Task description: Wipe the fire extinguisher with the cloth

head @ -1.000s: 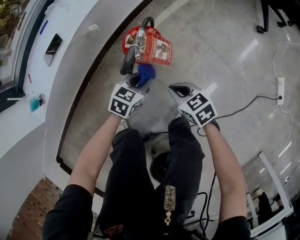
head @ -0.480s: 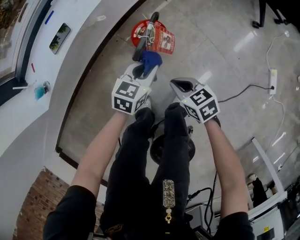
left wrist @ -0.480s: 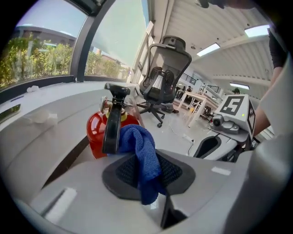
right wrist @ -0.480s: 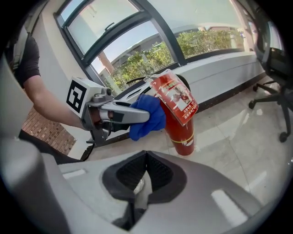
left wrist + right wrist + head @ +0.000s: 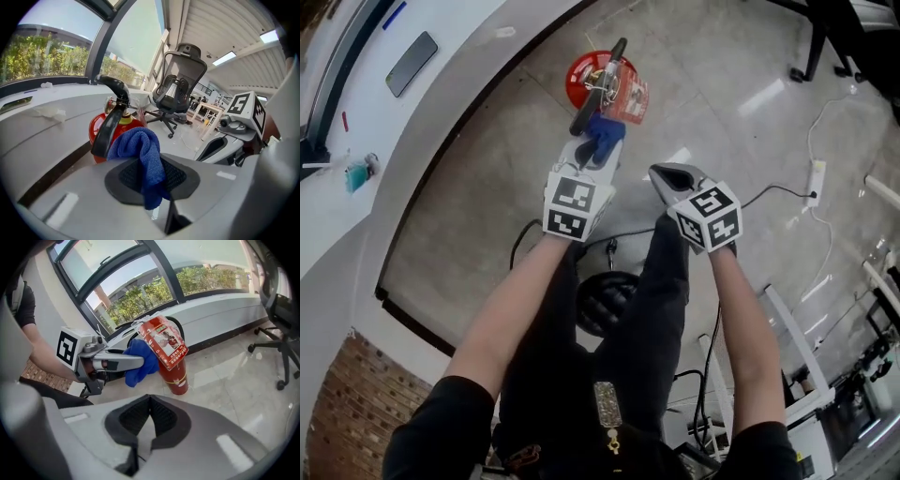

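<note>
Since a second ago, the left gripper (image 5: 592,155) has edged rightward and nearer the fire extinguisher (image 5: 584,73), still carrying the blue cloth (image 5: 604,134). At far left, a curved white ledge (image 5: 441,112) holds a dark phone (image 5: 411,64). Beside the ledge, the red extinguisher stands upright on the grey floor (image 5: 722,56), with a black lever handle (image 5: 110,124) on top and a red printed tag (image 5: 164,343) hanging from it. The left gripper's jaws are clamped on the cloth, whose bunched end sits just beside the handle and tag. Further right, the right gripper (image 5: 668,175) is held apart from the extinguisher, jaws closed together on nothing.
</note>
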Demonstrator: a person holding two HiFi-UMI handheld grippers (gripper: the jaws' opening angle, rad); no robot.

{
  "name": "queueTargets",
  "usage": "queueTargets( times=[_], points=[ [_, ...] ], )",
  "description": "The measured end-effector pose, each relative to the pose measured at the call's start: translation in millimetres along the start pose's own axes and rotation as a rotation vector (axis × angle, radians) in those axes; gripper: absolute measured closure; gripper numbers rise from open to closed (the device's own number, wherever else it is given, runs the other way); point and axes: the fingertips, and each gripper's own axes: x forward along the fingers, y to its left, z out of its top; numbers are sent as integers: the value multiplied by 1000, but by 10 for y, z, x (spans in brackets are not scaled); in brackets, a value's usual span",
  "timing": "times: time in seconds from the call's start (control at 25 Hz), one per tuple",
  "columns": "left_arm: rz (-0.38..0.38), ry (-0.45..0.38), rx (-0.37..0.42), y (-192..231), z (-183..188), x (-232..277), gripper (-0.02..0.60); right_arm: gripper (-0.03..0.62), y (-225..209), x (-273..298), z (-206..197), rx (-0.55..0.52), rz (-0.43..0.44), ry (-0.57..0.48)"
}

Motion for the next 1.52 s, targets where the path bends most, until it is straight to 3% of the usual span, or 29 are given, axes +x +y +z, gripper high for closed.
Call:
queueTargets(
  times=[0.24, 0.52, 0.92, 1.04, 1.24, 1.52],
  points=[
    [172, -58, -122, -46, 95, 87, 509, 592, -219, -1, 212, -77, 118, 2],
    [341, -114, -235, -140, 303, 242, 509, 592, -388, -244, 157, -190, 255, 46],
    [406, -229, -314, 77, 943, 516, 508, 592, -512, -288, 285, -248, 271, 98],
    [412, -234, -334, 80, 927, 554, 509, 592, -567, -295, 364, -271, 253, 90],
    [476, -257, -289, 24, 878, 524, 509, 592, -855, -253, 559, -280, 274, 71],
    [675, -227, -348, -69, 466, 260, 509, 591, -979, -267, 360, -417, 413, 156]
  ],
)
